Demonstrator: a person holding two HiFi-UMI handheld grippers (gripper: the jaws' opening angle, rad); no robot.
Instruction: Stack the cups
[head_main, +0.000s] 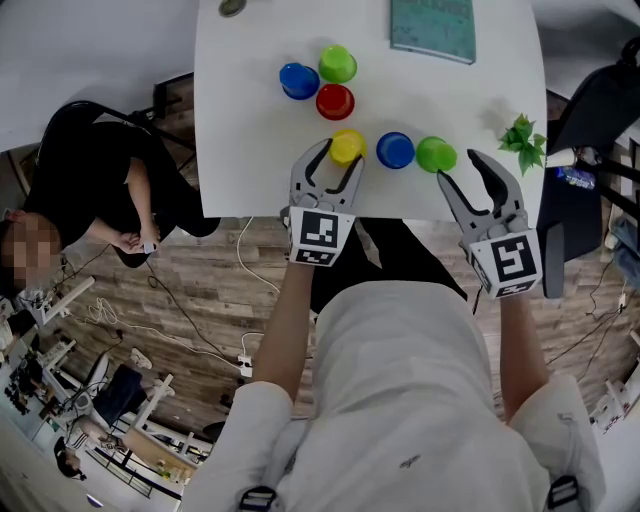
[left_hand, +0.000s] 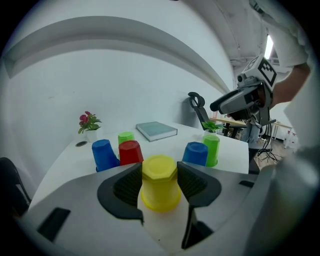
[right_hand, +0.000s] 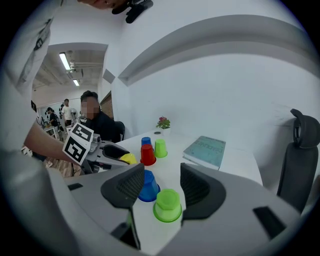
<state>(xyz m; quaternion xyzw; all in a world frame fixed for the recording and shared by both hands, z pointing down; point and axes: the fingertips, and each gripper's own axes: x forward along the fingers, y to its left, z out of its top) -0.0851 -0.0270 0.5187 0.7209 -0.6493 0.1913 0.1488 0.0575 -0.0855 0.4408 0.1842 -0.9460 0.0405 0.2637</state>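
We record, nearest the table (head_main: 250, 120) edge in the head view, the left gripper (head_main: 338, 160) at seven o'clock of the tabletop, with its jaws spread wide. The yellow cup (head_main: 347, 146) stands mouth-down between them. In the left gripper view the cup fills the gap and both pads lie hard beside its upper wall, yet we see no squeeze and the cup rests on the table, so we log it as enclosed, not gripped. The right gripper (head_main: 460, 166) sits at five o'clock, jaws equally wide and holding nothing. The near green cup (head_main: 436, 154) stands mouth-down just off its inner jaw tip, and the right gripper view shows this cup low in the gap, clear of both pads. The near blue cup (head_main: 395, 150) stands at three o'clock of the yellow cup, between it and the near green cup, close to each. No cup is stacked on another. Farther in, at twelve o'clock of the yellow cup, we find the red cup (head_main: 335, 101), with the far blue cup (head_main: 299, 80) at ten o'clock of it and the far green cup (head_main: 337, 63) at twelve, all three inverted and bunched together. A small green plant (head_main: 523, 142) sits at three o'clock of the near green cup, by the table's edge. A teal book (head_main: 432, 27) lies flat at one o'clock, along the far edge
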